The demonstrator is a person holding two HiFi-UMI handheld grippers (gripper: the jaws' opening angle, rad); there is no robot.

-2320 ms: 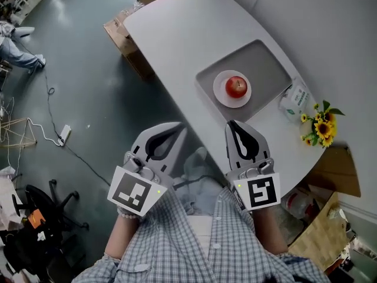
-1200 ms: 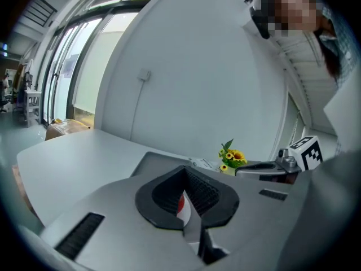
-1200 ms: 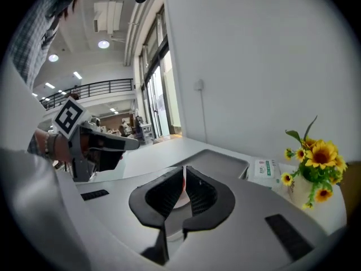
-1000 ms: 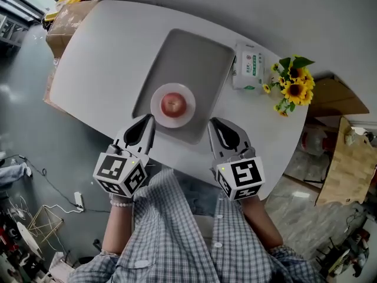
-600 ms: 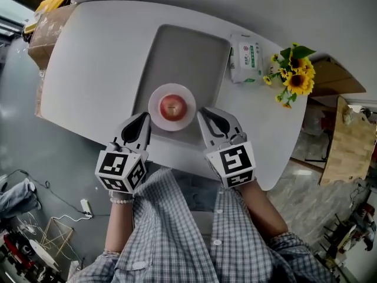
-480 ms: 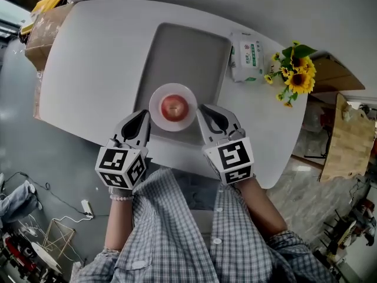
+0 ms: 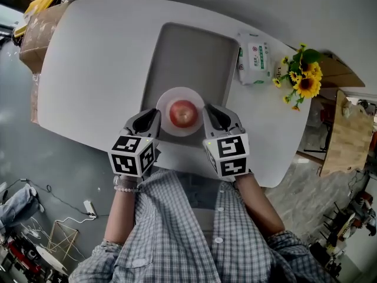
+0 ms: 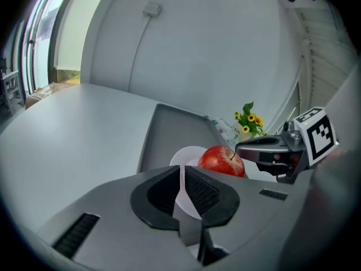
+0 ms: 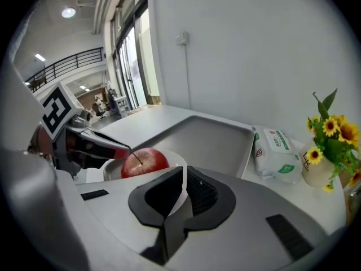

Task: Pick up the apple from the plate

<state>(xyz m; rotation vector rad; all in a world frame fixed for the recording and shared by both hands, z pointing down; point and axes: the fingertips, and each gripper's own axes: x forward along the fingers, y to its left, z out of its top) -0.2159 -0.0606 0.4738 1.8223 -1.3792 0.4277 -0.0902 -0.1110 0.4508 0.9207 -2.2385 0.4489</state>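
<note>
A red apple sits on a white plate at the near end of a grey tray. My left gripper is just left of the plate, jaws together and nothing between them. On the other side of the plate, my right gripper is likewise shut and holds nothing. Neither touches the apple. In the left gripper view the apple lies ahead and right of the shut jaws, with the right gripper beyond it. The right gripper view has the apple ahead and left, next to the left gripper.
A packet of wipes lies right of the tray, with a small pot of sunflowers beyond it. The white table has its near edge just under the grippers. Cardboard boxes stand on the floor at its left end.
Both grippers have moved down and forward to either side of the plate. They now flank the apple closely. Their jaws look the same as before.
</note>
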